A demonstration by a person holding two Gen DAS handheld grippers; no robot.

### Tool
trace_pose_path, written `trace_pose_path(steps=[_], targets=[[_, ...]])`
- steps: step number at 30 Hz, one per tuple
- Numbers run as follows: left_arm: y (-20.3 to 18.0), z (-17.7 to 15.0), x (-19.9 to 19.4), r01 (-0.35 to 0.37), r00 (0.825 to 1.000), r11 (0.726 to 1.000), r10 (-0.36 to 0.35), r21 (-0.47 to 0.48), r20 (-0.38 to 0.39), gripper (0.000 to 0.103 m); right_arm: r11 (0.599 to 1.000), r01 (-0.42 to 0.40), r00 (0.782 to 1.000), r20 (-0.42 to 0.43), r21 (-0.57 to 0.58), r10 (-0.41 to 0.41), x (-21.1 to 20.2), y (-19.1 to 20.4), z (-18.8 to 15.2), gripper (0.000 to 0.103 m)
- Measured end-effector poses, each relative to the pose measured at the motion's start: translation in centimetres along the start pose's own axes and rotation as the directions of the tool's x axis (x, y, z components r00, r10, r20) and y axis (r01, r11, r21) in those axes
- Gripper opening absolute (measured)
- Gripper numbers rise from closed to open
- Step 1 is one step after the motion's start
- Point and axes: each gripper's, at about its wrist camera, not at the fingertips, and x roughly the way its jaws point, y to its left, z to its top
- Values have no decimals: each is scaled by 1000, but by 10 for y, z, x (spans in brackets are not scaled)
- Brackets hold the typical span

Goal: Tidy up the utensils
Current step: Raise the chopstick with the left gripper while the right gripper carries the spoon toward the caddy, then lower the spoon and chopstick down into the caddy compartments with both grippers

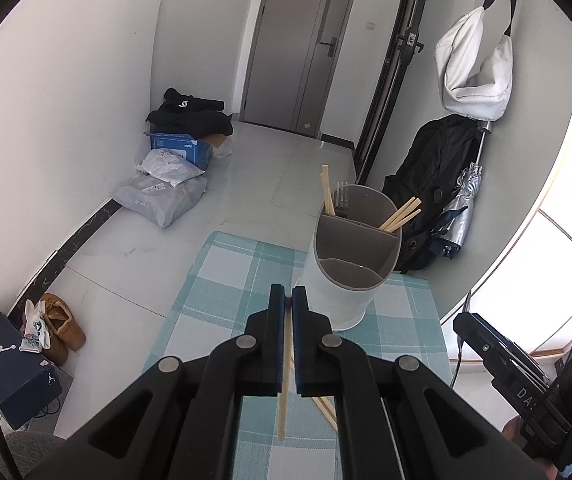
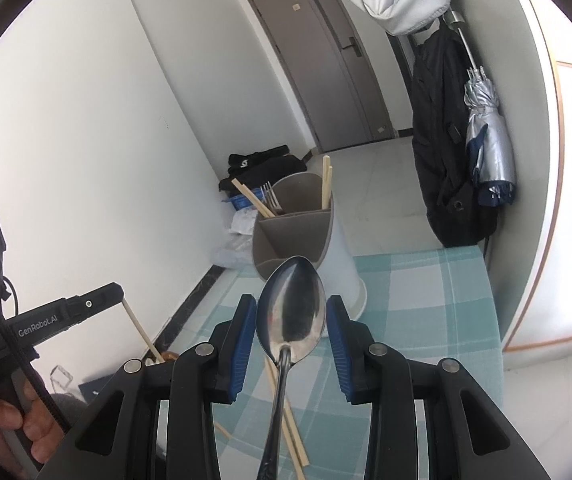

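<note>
A white utensil holder (image 1: 344, 276) with grey dividers stands on the checked cloth; it also shows in the right wrist view (image 2: 338, 264). It holds chopsticks (image 1: 400, 214) and a fork (image 2: 271, 198). My left gripper (image 1: 289, 294) is shut on one wooden chopstick (image 1: 285, 376), just before the holder. My right gripper (image 2: 290, 308) holds a metal spoon (image 2: 290, 310) with its bowl between the fingertips, near the holder's front compartment. More chopsticks (image 2: 286, 412) lie on the cloth below.
The teal checked cloth (image 1: 221, 280) covers a small table. Bags, boxes and shoes (image 1: 61, 320) lie on the floor at left. A black coat and umbrella (image 1: 464, 200) hang at right by the wall.
</note>
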Motion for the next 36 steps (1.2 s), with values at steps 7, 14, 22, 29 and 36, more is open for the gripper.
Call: trace_pose_path(steps=[7, 14, 22, 29, 36], targets=[[-8, 14, -12, 69, 998, 997, -69, 24, 9, 0, 1000, 4, 999, 52, -4, -4, -7, 5, 13, 35], [-16, 41, -20, 151, 988, 988, -151, 20, 20, 0, 1000, 8, 993, 117, -8, -7, -15, 8, 35, 35], [-21, 86, -19, 258, 966, 965, -257, -40, 22, 0, 999, 9, 986, 165, -35, -3, -10, 15, 74, 35], [-21, 130, -12, 298, 953, 951, -292, -79, 77, 0, 998, 21, 975, 222, -53, -9, 1, 18, 121, 35], [-22, 163, 15, 322, 945, 941, -314, -100, 92, 0, 997, 44, 964, 264, -69, -24, 33, 18, 161, 35]])
